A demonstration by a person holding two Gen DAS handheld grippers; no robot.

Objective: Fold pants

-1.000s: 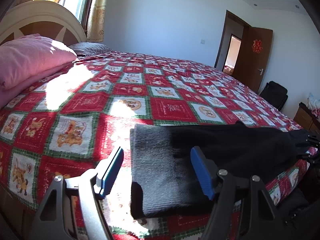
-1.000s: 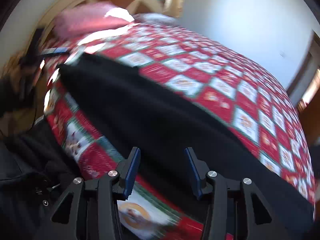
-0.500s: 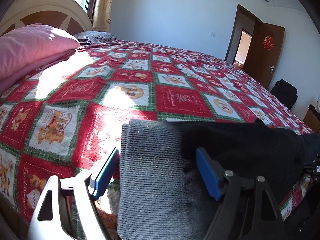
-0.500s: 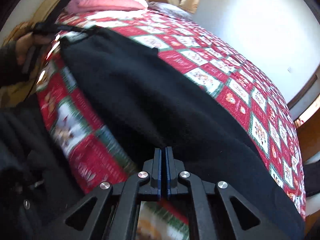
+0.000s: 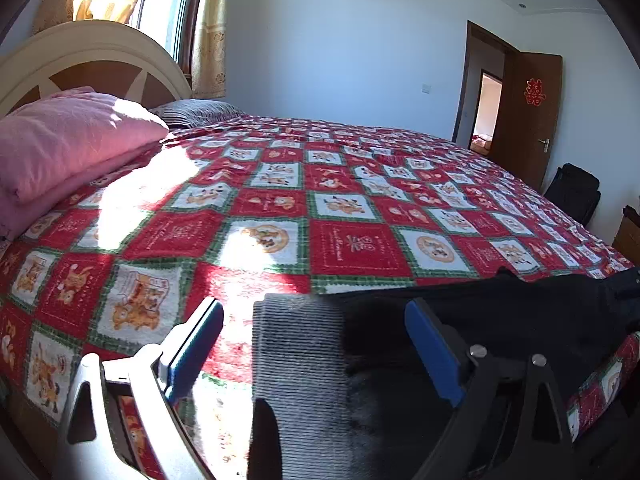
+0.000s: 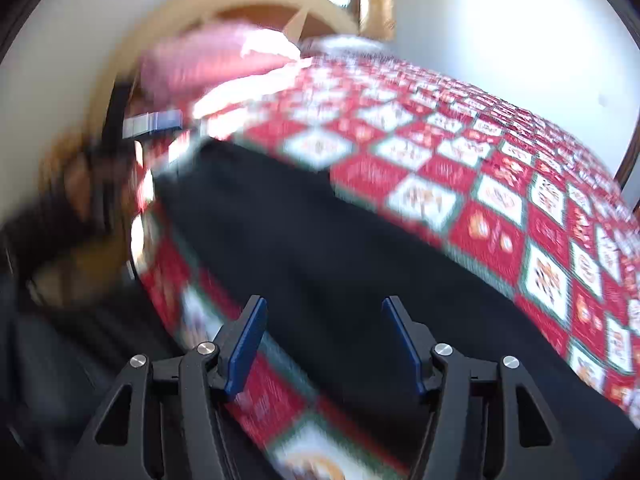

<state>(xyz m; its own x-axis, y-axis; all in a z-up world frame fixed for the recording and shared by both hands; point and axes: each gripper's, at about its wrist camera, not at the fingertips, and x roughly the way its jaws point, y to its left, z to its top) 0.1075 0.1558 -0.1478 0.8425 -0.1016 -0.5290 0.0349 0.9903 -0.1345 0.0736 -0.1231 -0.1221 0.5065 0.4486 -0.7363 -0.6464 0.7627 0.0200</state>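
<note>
left gripper [image 5: 316,354] gaping over pants [image 5: 460,320] cuff | right gripper [image 6: 324,344] opening, gripping nothing | risking slippage off bedspread [image 5: 352,240] edge

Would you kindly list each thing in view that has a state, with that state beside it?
Pants: lying flat along the near edge of the bed, ribbed end toward the left claw, not gripped.
Left claw: open wide, jaws just been opening, astride the ribbed end without pressing it.
Right claw: open, jaws just been opening, above the black fabric.
Door: open.
Pink quilt: folded by the headboard.
</note>
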